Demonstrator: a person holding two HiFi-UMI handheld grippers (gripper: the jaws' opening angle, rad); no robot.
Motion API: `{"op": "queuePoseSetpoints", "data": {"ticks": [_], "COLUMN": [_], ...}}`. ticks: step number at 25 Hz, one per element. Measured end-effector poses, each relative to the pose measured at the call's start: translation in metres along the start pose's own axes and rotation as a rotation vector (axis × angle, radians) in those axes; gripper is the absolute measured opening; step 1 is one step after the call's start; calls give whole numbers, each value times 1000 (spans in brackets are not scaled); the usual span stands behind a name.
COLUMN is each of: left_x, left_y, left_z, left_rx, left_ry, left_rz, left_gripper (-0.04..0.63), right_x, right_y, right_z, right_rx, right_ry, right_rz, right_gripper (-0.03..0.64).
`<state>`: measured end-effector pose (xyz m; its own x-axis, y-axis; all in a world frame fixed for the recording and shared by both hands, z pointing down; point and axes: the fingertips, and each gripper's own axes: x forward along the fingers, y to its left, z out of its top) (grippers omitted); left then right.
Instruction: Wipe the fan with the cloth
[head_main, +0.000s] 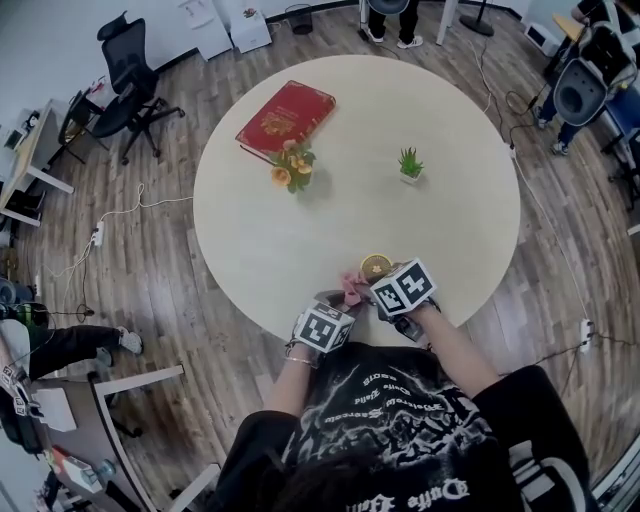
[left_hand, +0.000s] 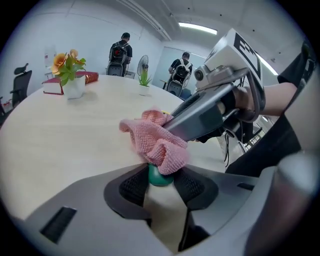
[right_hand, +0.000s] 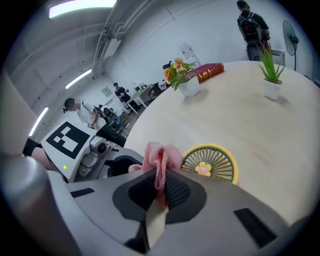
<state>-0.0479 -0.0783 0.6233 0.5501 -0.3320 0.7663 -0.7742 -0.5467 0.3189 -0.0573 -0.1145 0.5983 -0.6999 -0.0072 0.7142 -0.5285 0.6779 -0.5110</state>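
While the left gripper (left_hand: 161, 184) has its fingers (left_hand: 132, 187) clamped partway shut on a rounded green handle (left_hand: 159, 176), which I read as the stem of the little fan, the right gripper (right_hand: 161, 189) comes in with a pink knitted cloth (right_hand: 160, 157) pinched tight between its own fingers (right_hand: 177, 190). And there's the fan (right_hand: 210, 164): small, round, with a yellow rim, a green ribbed grille and a pink flower at the hub. It stands just beside the cloth, near the person's edge of the round pale wooden desk (head_main: 300, 220).

Now, the worries. That left grip sits on a small curved piece, so a firm sideways wipe could twist the fan in the pads or pop it out, and it is close enough to the desk's edge that it might go over. Light strokes look like the safer call.

Next, the cloth. Only a narrow fold is caught in the right fingers and the rest hangs loose. Those loops could snag on the grille ribs or the flower, and a tug would either pull the cloth free or drag the fan along with it.

Watch the crowding too! In the left gripper view the right gripper's nose is already close above the left one, and the cloth drapes over the handle, hiding the fan's face from that side. With both tools this near, a knock between them could loosen either hold.
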Motion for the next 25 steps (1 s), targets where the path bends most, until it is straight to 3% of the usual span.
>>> {"op": "queuePoseSetpoints", "data": {"ticks": [6, 11, 14, 18, 25], "left_x": [0, 2, 2, 2, 3], "left_y": [2, 2, 2, 2, 2], "left_z": [2, 3, 3, 3, 3], "left_rx": [-74, -75, -94, -91, -93], "left_ry": [-12, -8, -14, -3, 16], "left_rz": [-6, 23, 40, 66, 75], "left_gripper": [176, 176, 176, 175, 176], "right_x": [-10, -14, -15, -24, -26], "right_y": [-18, -31, -31, -43, -59], "right_z": [9, 17, 19, 33, 48], "right_rx": [4, 67, 43, -16, -146], "right_ry": [-114, -165, -180, -213, -152], "right_rz": [-147, -128, -142, -247, -316], "right_gripper": [26, 26, 26, 26, 28]}}
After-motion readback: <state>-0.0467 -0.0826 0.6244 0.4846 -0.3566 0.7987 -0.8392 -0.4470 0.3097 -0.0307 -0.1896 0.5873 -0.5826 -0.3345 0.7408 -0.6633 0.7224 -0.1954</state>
